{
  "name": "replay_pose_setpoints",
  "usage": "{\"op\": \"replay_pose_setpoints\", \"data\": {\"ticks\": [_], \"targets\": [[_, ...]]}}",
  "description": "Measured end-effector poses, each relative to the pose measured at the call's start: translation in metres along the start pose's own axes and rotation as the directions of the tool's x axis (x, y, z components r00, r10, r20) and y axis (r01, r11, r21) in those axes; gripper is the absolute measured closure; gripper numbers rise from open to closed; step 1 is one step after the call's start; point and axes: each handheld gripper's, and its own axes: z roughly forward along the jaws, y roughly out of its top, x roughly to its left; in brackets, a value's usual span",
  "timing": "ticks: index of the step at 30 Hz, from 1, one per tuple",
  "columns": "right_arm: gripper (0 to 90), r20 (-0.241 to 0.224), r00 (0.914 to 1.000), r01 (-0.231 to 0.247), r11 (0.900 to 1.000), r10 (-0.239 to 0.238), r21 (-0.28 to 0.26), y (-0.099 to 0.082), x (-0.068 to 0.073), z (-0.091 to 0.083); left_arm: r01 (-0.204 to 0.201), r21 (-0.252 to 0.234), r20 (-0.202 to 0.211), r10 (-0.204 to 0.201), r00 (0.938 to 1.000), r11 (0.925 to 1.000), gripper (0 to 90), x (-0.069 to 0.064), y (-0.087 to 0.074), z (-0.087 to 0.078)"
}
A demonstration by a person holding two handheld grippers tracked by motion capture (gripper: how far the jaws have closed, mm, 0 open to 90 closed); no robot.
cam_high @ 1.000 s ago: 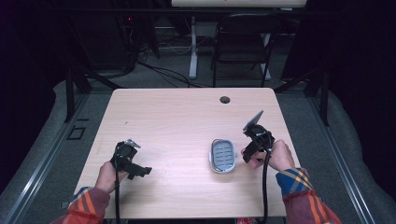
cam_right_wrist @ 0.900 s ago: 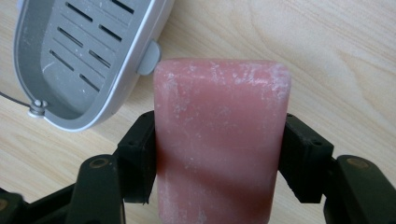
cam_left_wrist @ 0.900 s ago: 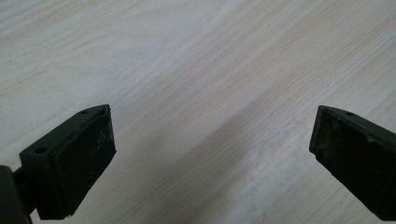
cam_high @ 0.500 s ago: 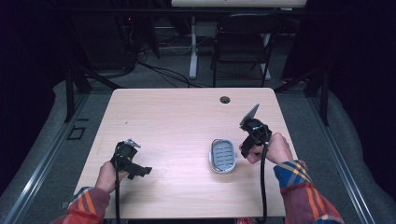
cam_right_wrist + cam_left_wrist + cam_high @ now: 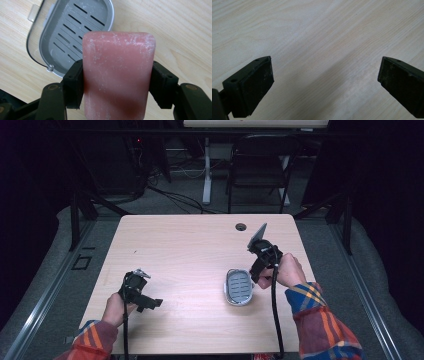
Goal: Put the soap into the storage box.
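A pink soap bar [image 5: 118, 72], dusted with white, stands on end between the two black jaws of my right gripper [image 5: 117, 75], which is shut on its sides. Just beyond it on the wood lies a grey slotted soap dish [image 5: 75, 32] with a clear rim. In the high view the right gripper [image 5: 256, 270] hangs at the right edge of the soap dish [image 5: 239, 286], tilted down toward it. My left gripper [image 5: 150, 303] rests low at the table's front left; its jaws stand wide open over bare wood [image 5: 325, 82].
The light wooden table [image 5: 185, 250] has a dark cable hole [image 5: 241, 226] near its far edge. A black chair [image 5: 257, 170] and a desk leg stand behind the table on grey carpet. Cables trail from both grippers toward the front edge.
My right gripper has risen a little and shifted left toward the soap dish with the soap in it. The left gripper has stayed put.
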Motion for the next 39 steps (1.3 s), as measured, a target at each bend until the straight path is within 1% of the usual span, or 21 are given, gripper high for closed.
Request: {"op": "replay_pose_setpoints", "data": {"ticks": [2, 3, 7, 8, 10, 12, 14, 16, 18, 19, 22, 23, 26, 27, 31, 33, 34, 35, 37, 38, 39], "targets": [[37.1, 0.006, 0.9998, 0.02, 0.9996, -0.02, 0.021, 0.005, 0.003, -0.001, 0.0, -0.001, 0.0, 0.0, 1.0, 1.0, 0.2, 0.0, 0.0, 0.0], [37.1, 0.006, 0.9999, 0.014, 0.9999, -0.014, 0.009, 0.006, 0.006, 0.0, 0.0, -0.001, 0.0, 0.0, 1.0, 1.0, 0.2, 0.0, 0.0, 0.0], [37.1, 0.011, 0.999, 0.043, 0.9983, -0.044, 0.039, 0.014, 0.013, 0.002, 0.0, -0.001, 0.0, 0.0, 1.0, 1.0, 0.2, 0.0, 0.0, 0.0], [37.0, 0.006, 0.9997, 0.025, 0.9993, -0.025, 0.028, 0.015, 0.015, 0.004, -0.001, 0.001, 0.0, 0.001, 1.0, 1.0, 0.2, 0.0, 0.0, 0.0], [37.1, 0.015, 0.9987, 0.047, 0.9977, -0.048, 0.047, 0.019, 0.017, 0.004, -0.001, 0.001, 0.002, 0.001, 1.0, 1.0, 0.2, 0.0, 0.0, 0.0], [37.0, 0.011, 0.9992, 0.037, 0.9985, -0.037, 0.041, 0.022, 0.021, 0.008, -0.001, 0.001, 0.001, 0.001, 1.0, 1.0, 0.2, 0.0, 0.0, 0.0], [37.1, 0.016, 0.9986, 0.05, 0.9972, -0.051, 0.056, 0.026, 0.024, 0.009, -0.001, 0.001, 0.001, 0.001, 1.0, 1.0, 0.2, 0.0, 0.0, 0.0], [37.0, 0.016, 0.9991, 0.039, 0.9976, -0.04, 0.057, 0.028, 0.027, 0.012, -0.002, 0.001, 0.001, 0.002, 1.0, 1.0, 0.2, 0.0, 0.0, 0.0], [37.0, 0.021, 0.9983, 0.053, 0.9953, -0.055, 0.081, 0.032, 0.029, 0.013, -0.001, 0.0, 0.003, 0.001, 1.0, 1.0, 0.2, 0.0, 0.0, 0.0], [37.0, 0.02, 0.9984, 0.05, 0.9959, -0.052, 0.075, 0.033, 0.031, 0.015, -0.001, 0.0, 0.003, 0.001, 1.0, 1.0, 0.2, 0.0, 0.0, 0.0], [37.0, 0.028, 0.9981, 0.051, 0.9945, -0.054, 0.091, 0.038, 0.036, 0.018, -0.001, 0.0, 0.004, 0.001, 1.0, 1.0, 0.2, 0.0, 0.0, 0.001], [37.0, 0.022, 0.999, 0.037, 0.9967, -0.039, 0.073, 0.038, 0.038, 0.021, -0.001, -0.001, 0.005, 0.001, 1.0, 1.0, 0.2, 0.0, 0.0, 0.001], [37.0, 0.022, 0.9988, 0.041, 0.9953, -0.043, 0.088, 0.042, 0.043, 0.025, -0.001, -0.001, 0.005, 0.001, 1.0, 1.0, 0.2, 0.0, 0.0, 0.001], [37.0, 0.029, 0.9979, 0.054, 0.9925, -0.057, 0.11, 0.044, 0.043, 0.025, 0.0, -0.001, 0.006, 0.0, 1.0, 1.0, 0.2, 0.0, 0.0, 0.001], [37.0, 0.042, 0.9978, 0.046, 0.9909, -0.051, 0.127, 0.049, 0.049, 0.031, -0.001, 0.0, 0.008, 0.001, 1.0, 1.0, 0.2, 0.0, 0.0, 0.001], [37.0, 0.044, 0.9981, 0.037, 0.992, -0.042, 0.121, 0.051, 0.052, 0.034, -0.001, -0.001, 0.008, 0.001, 1.0, 1.0, 0.2, 0.0, 0.0, 0.001], [36.9, 0.042, 0.9989, 0.017, 0.9943, -0.021, 0.105, 0.051, 0.053, 0.037, 0.0, -0.001, 0.009, 0.0, 1.0, 1.0, 0.2, 0.0, 0.0, 0.001], [36.9, 0.062, 0.9959, 0.055, 0.9859, -0.066, 0.158, 0.054, 0.052, 0.035, 0.002, -0.002, 0.009, -0.002, 1.0, 1.0, 0.2, 0.0, 0.0, 0.001], [36.9, 0.058, 0.9982, 0.008, 0.9938, -0.015, 0.111, 0.053, 0.055, 0.041, 0.003, -0.002, 0.009, -0.003, 1.0, 1.0, 0.2, 0.0, 0.0, 0.001], [36.9, 0.066, 0.9972, 0.026, 0.9893, -0.035, 0.143, 0.055, 0.054, 0.04, 0.002, -0.001, 0.008, -0.002, 1.0, 1.0, 0.2, 0.0, 0.0, 0.001], [36.9, 0.064, 0.9975, 0.02, 0.9893, -0.029, 0.145, 0.055, 0.055, 0.041, 0.001, -0.002, 0.009, -0.001, 1.0, 1.0, 0.3, 0.0, 0.0, 0.001]]}}
